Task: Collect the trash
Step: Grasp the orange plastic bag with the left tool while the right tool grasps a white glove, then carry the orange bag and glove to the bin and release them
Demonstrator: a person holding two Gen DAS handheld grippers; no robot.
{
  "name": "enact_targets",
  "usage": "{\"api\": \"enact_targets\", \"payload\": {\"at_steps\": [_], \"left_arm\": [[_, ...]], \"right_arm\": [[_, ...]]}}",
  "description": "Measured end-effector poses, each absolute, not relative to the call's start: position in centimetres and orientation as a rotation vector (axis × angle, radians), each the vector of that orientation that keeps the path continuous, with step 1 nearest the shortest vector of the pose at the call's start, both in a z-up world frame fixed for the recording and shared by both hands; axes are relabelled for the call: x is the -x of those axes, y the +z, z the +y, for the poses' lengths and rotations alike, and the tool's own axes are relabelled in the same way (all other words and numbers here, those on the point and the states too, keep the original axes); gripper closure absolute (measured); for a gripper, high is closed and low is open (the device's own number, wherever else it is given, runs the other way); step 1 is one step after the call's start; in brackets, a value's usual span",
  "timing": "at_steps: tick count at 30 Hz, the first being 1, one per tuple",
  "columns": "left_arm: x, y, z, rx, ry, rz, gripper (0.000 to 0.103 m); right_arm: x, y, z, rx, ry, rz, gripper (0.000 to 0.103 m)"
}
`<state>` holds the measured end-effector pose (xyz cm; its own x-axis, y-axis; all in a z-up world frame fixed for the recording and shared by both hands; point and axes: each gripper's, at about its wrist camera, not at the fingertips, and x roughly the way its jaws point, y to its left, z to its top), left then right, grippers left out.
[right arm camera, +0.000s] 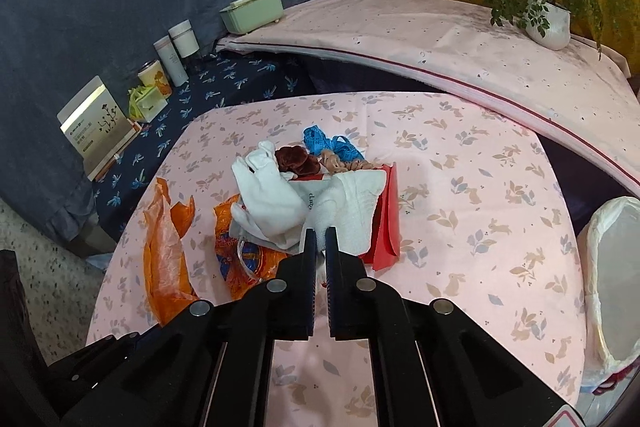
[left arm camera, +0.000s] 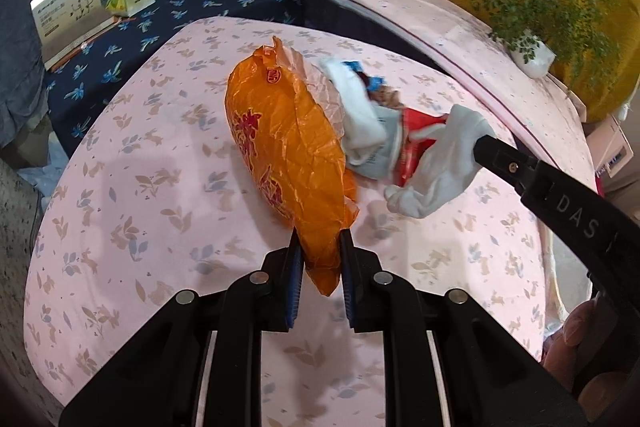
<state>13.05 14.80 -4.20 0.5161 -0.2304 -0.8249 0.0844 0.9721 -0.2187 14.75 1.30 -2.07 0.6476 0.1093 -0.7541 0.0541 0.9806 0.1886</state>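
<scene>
Left gripper (left arm camera: 322, 247): clenched on the lower tail of the orange plastic bag (left arm camera: 288, 143); bag hangs up off the pink floral tablecloth (left arm camera: 160, 187).
Right gripper (right arm camera: 319, 239): jaws nearly together, pinching the white cloth (right arm camera: 352, 211) at the near side of the pile, mid-table.
Pile: 2nd white cloth (right arm camera: 264, 195), red paper bag (right arm camera: 386, 211), brown scrunchie (right arm camera: 298, 161), blue ribbon (right arm camera: 324, 141), all touching; a 2nd piece of orange plastic (right arm camera: 164, 247) lies by the table's left edge.
Bin: white-lined trash bin (right arm camera: 612, 279) just off the table's right edge.
How to do it well: lift slow w/ both grips firm, keep cloth clear of the red bag so it doesn't drag along, carry toward the bin.
Hard to see: pads' bite on the cloth is hidden by the jaws, prob. only a thin fold; bin cut off at frame edge; what's under the pile unclear.
</scene>
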Motion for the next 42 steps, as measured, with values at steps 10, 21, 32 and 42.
{"api": "enact_targets", "payload": {"at_steps": [10,21,32,42], "left_arm": [[-10.3,-1.0,7.6,0.060,-0.285,0.954,0.086],[-7.8,0.2,-2.6,-0.047,-0.455,0.951,0.086],[-6.0,-0.6,-13.1,-0.103,-0.675,0.979,0.086],[-4.8,-1.5,-20.4,-0.120,-0.880,1.000,0.082]], "right_arm": [[-10.9,1.8,-4.7,-0.239,-0.019,0.775,0.099],[-6.8,2.5,-14.8,-0.324,-0.154,0.723,0.099],[-3.3,0.3,-24.9,-0.394,-0.338,0.724,0.099],[-0.8,-1.7,-31.4,-0.469,-0.451,0.736,0.099]]}}
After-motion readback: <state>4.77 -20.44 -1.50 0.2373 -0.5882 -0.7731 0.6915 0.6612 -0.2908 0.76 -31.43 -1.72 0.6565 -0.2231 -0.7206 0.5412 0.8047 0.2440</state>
